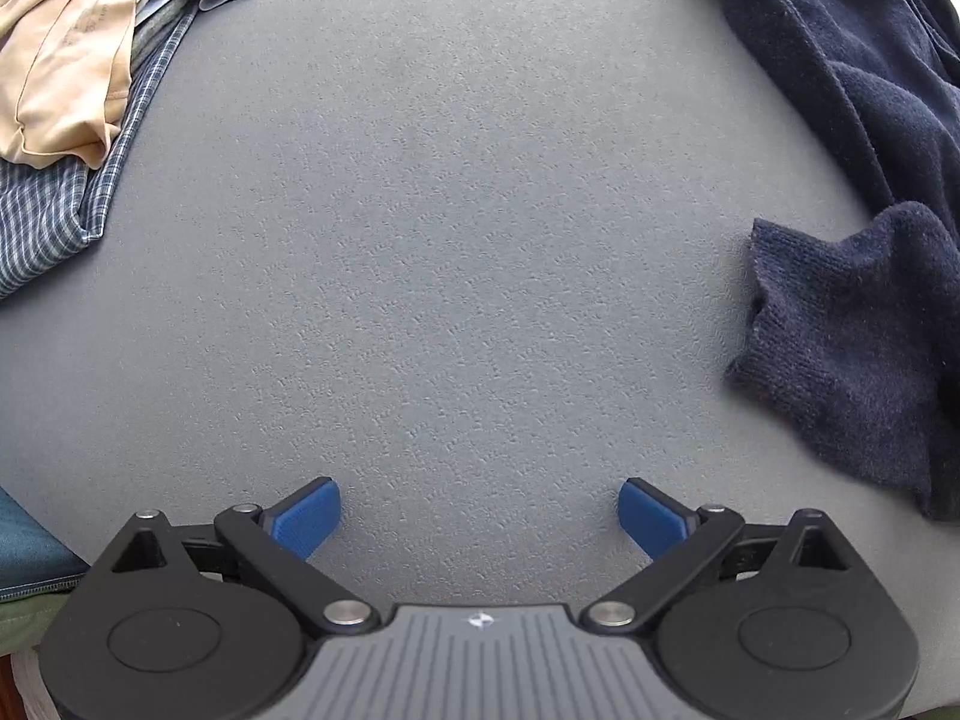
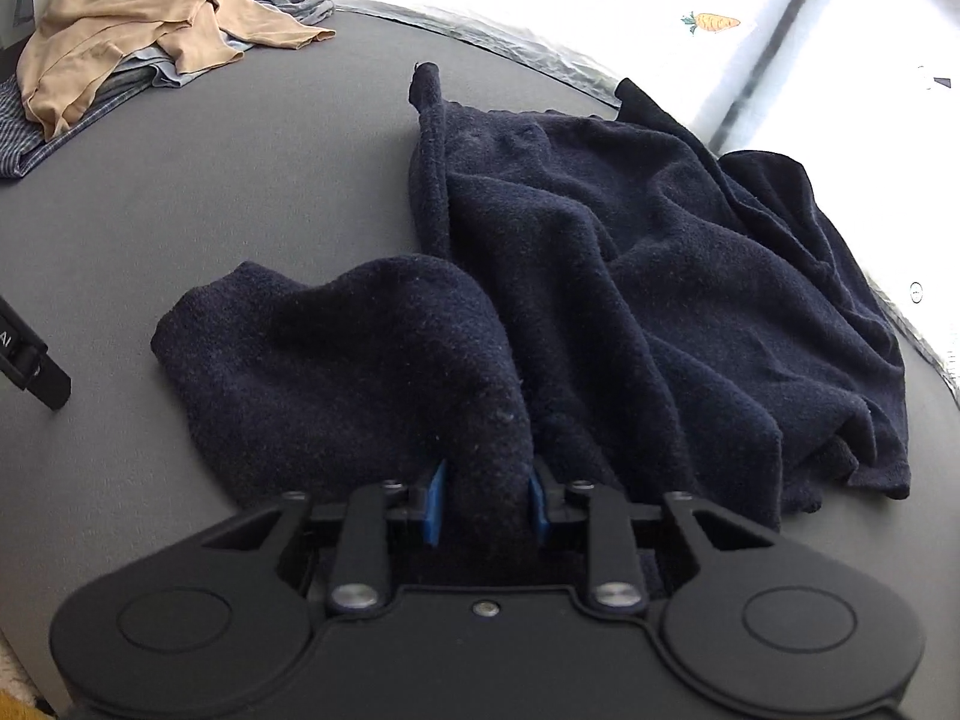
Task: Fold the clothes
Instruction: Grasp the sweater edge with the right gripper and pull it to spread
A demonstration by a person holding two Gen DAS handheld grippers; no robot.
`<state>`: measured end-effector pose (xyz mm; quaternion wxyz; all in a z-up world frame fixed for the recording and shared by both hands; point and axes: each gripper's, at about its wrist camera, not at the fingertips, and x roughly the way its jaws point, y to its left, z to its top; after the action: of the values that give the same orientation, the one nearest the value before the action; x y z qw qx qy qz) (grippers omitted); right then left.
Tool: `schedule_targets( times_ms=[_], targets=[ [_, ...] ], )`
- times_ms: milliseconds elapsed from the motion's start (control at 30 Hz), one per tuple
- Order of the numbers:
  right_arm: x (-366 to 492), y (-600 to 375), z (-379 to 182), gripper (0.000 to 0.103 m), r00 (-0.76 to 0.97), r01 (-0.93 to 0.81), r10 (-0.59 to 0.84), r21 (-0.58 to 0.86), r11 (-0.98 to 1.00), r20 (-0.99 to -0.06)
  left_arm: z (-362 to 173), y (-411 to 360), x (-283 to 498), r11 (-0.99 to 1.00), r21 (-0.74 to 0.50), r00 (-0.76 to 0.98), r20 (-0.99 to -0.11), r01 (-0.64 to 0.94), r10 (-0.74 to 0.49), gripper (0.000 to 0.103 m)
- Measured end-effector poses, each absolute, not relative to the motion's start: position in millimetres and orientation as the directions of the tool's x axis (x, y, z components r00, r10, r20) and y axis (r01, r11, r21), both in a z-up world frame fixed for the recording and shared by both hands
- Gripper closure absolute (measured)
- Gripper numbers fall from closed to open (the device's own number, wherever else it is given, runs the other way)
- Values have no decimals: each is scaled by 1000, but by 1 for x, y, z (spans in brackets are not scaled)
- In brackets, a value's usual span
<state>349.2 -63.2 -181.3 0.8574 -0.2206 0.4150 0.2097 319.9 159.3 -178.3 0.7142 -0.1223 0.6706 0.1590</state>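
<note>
Navy fleece garment (image 2: pixel 600 276) lies rumpled on the grey counter (image 2: pixel 210 192), one fold pinched in my right gripper (image 2: pixel 486 498). My left gripper (image 1: pixel 480 519) hangs wide open over bare counter, holding nothing. Tan and checked clothes (image 2: pixel 120 48) are heaped at the far corner.

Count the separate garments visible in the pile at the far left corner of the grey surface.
3 at least: a beige top uppermost, a pale blue-grey garment under it, and a blue checked shirt at the bottom. More may be hidden beneath.
</note>
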Motion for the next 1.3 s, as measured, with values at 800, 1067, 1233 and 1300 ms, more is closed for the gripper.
schedule_targets(
  times_ms=[800, 1067, 1233, 1300],
  targets=[
    [349, -396, -213, 92, 602, 41, -544, -658, 752, -584, -140, 69, 269, 776, 72, 149, -966, -627, 209, 0],
    [383, -555, -197, 90, 325, 452, -617, -455, 767, -717, -136, 74, 304, 819, 97, 181, -954, -565, 237, 0],
    [377, -534, -175, 56, 402, 528, -550, -306, 792, -732, -121, 51, 365, 950, 18, 365, -921, -311, 137, 0],
    [378, -515, -166, 50, 444, 552, -532, -248, 796, -721, -112, 30, 394, 985, 49, 430, -895, -167, 117, 0]
  ],
)
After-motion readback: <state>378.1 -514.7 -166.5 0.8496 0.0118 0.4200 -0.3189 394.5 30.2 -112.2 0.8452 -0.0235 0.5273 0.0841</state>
